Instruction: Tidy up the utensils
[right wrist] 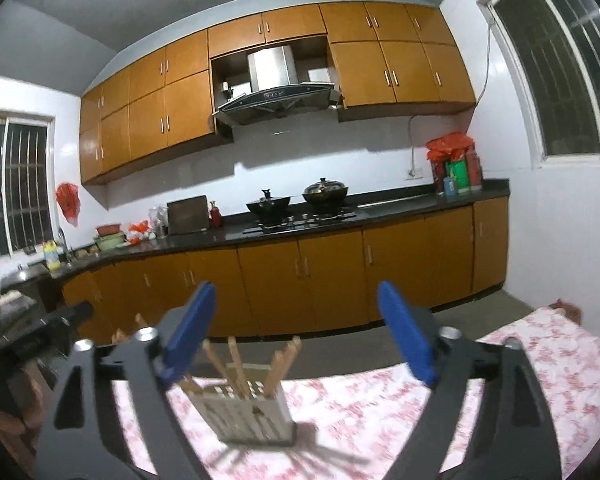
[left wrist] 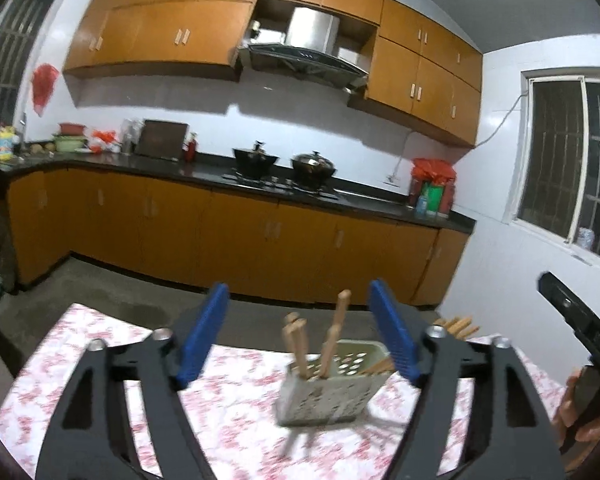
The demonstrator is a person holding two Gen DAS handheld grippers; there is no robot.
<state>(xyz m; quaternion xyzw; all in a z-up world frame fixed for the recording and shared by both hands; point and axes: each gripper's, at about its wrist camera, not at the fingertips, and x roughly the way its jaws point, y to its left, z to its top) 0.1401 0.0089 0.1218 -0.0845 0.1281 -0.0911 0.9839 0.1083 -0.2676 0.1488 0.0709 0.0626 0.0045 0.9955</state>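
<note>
My left claw stands with its blue pads wide apart and nothing between them. In the left wrist view the pale green perforated plastic utensil holder sits in the lower middle of the frame, below and just right of the midline between the pads, closer to the right-hand pad, which overlaps its far right corner. It stands on the tabletop with the pink floral cloth. Several light wooden chopsticks stick up out of it, leaning different ways.

My right claw is likewise spread open and empty. In the right wrist view the same holder lies lower centre, left of the midline, its left edge tucked behind the left-hand pad, with the chopsticks fanning upward.

Both views of the holder are smeared by motion blur, so I cannot count the sticks or read its holes clearly. More wooden sticks poke out behind the right-hand pad in the left view, their lower parts hidden. At the right edge of that frame a black part of my other gripper is cut off, and I cannot tell how it is held.
</note>
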